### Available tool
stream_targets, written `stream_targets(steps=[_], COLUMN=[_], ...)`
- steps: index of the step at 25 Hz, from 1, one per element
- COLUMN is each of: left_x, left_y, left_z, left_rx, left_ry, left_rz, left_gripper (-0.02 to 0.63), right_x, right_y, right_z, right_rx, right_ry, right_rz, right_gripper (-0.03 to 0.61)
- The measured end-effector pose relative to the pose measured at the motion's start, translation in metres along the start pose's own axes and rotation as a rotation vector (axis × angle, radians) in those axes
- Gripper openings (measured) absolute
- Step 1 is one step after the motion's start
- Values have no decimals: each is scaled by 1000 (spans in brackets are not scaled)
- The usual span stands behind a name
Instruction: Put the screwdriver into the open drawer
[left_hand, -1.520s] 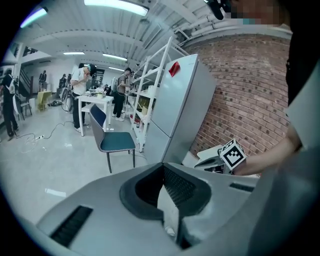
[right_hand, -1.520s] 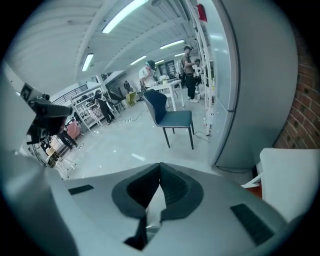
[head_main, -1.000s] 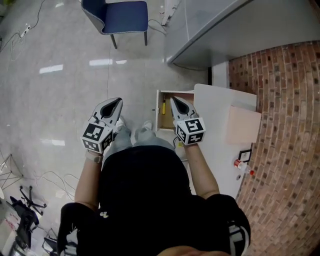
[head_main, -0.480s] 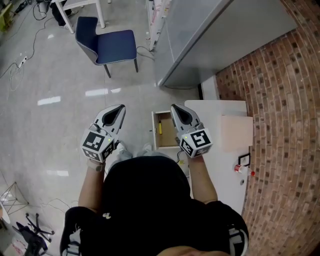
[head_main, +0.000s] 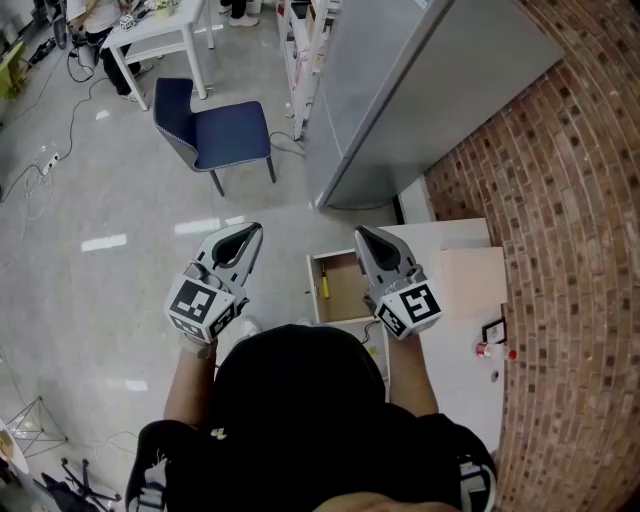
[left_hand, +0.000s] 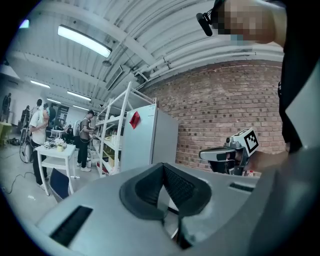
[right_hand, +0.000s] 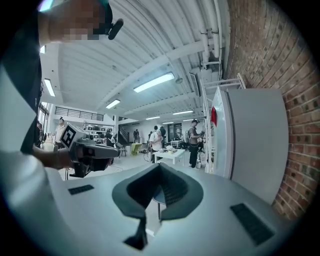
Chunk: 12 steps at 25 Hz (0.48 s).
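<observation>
The screwdriver (head_main: 323, 286), with a yellow handle, lies inside the open wooden drawer (head_main: 345, 290), along its left wall. The drawer juts out of the white table (head_main: 450, 340) toward the floor. My left gripper (head_main: 252, 232) is shut and holds nothing, out over the floor to the left of the drawer. To the drawer's right, my right gripper (head_main: 362, 234) is also shut and empty, raised above the table's edge. Both gripper views look level across the room: the left gripper (left_hand: 162, 166) sees the right one (left_hand: 227, 154), and the right gripper (right_hand: 159, 167) sees the left one (right_hand: 92, 150).
A grey fridge (head_main: 400, 90) stands beyond the drawer against a brick wall (head_main: 560, 200). A blue chair (head_main: 215, 130) sits on the floor at the back left. On the table lie a pale board (head_main: 470, 280) and a small bottle (head_main: 492, 350). People stand at a far table (right_hand: 170, 152).
Both grippers have risen and spread a little, and my head has tipped up, so the drawer sits lower in view. The screwdriver stays in the drawer.
</observation>
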<state>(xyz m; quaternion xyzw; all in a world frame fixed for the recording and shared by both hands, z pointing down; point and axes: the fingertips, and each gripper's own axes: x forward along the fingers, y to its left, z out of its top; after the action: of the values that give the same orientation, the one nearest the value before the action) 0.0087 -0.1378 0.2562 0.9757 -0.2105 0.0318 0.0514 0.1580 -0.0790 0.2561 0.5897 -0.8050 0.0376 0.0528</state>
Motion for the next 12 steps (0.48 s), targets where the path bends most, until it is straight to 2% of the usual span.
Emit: stream_targets(steps=[12], left_x=[-1], left_y=[-8], left_z=[24], left_rx=[51], left_ry=[-40], left_rz=[-19], left_gripper=[3], right_x=[-16], right_y=[1], right_z=[24], right_rx=[-16], right_ry=[-93], right_rz=[-22], right_gripper=[9])
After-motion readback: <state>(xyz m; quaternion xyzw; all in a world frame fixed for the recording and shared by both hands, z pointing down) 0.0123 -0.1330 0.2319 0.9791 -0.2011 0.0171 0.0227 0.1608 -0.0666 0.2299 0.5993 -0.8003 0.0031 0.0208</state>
